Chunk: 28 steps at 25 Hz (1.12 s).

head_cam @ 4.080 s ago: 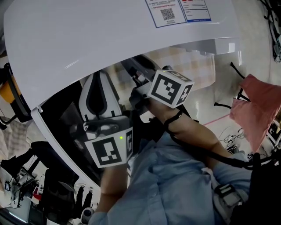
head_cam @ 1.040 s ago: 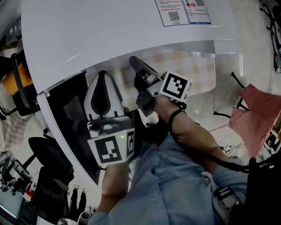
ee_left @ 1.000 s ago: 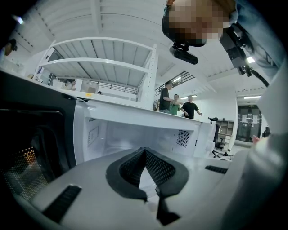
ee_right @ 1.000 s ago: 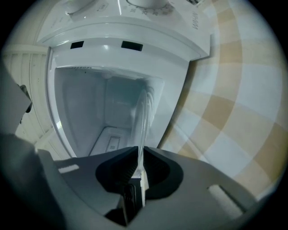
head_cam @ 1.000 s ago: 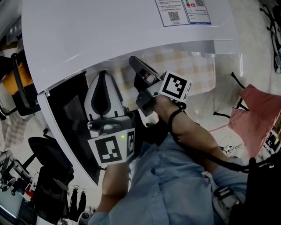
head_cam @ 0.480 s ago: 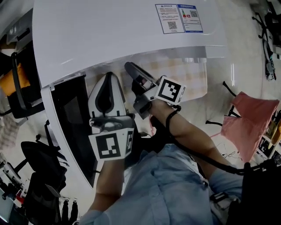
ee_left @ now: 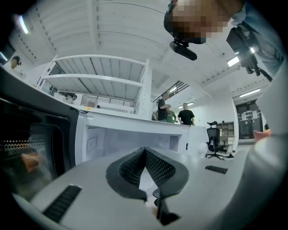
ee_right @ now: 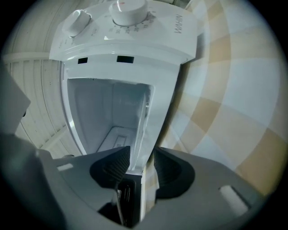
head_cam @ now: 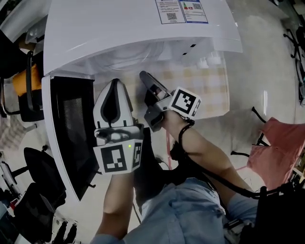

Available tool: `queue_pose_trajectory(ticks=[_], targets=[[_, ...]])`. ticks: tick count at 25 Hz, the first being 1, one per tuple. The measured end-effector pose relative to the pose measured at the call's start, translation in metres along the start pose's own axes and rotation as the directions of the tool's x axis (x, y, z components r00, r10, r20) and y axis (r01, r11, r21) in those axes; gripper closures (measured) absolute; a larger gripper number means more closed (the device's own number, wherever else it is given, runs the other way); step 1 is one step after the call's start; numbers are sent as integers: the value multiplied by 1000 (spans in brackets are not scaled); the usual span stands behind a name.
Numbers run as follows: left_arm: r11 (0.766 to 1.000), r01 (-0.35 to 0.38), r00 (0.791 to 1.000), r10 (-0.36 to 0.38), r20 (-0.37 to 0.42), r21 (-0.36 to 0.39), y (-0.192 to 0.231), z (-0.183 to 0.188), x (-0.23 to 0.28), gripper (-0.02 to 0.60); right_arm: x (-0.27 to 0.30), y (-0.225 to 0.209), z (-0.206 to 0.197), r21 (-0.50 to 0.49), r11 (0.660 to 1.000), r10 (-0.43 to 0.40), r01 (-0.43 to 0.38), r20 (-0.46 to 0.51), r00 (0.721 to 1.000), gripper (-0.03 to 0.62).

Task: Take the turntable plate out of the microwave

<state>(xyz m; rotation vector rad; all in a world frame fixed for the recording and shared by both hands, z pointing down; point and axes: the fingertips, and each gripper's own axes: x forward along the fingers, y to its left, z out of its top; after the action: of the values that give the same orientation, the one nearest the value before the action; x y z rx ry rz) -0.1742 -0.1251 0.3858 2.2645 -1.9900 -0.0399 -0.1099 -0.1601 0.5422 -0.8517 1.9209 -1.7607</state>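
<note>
The microwave (head_cam: pixel 119 24) is seen from above in the head view, white, with a printed label on its top. At its left, the dark door (head_cam: pixel 66 128) is swung fully open. In front of the microwave's opening, on the door side, the left gripper (ee_left: pixel 144 152) is held level. Its jaws are clenched tight together with nothing gripped between them. Past them the microwave's pale cavity is seen, with a small rectangular panel on its left wall and a patch of vent holes on its right wall. The cavity floor is hidden behind the gripper's body.

Further right, also before the microwave's opening, the right gripper (ee_right: pixel 137 157) is held rolled onto its side, so the microwave's control knobs (ee_right: pixel 128 9) appear at the top of its view. Its jaws have just been opening and are released, spread apart.

The turntable plate (ee_right: pixel 146 112) is taken to be the thin, clear, glassy edge lying on the cavity floor, inside the microwave. Only its edge is shown, so its round shape cannot be made out. Its near rim, together with the microwave's lower front edge, runs between the spread jaws. Under the microwave and to its right a checked cloth (head_cam: pixel 209 90) is spread.
</note>
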Motion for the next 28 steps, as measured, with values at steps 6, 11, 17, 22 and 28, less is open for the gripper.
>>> queue_pose_trajectory(ticks=[6,11,17,22,28], targets=[[999,-23,1000,23,-12,-28,1,-10,-5,575,14,2,0,-34,999,37,-38,-8,999,444],[998,-54,998,54,-24,-30,16,-14,-1,575,32,0,6,-9,1000,28,-28,19,999,444],[996,-84,996,83,-35,-22,34,-11,1,574,39,4,6,-41,999,22,-21,27,999,514],[996,-92,995,92,-30,-7,35,-11,-1,575,27,7,5,-69,996,51,-49,23,998,548],[996,-91,996,91,-4,22,28,-5,-5,575,0,5,-2,-37,997,62,-61,25,998,551]])
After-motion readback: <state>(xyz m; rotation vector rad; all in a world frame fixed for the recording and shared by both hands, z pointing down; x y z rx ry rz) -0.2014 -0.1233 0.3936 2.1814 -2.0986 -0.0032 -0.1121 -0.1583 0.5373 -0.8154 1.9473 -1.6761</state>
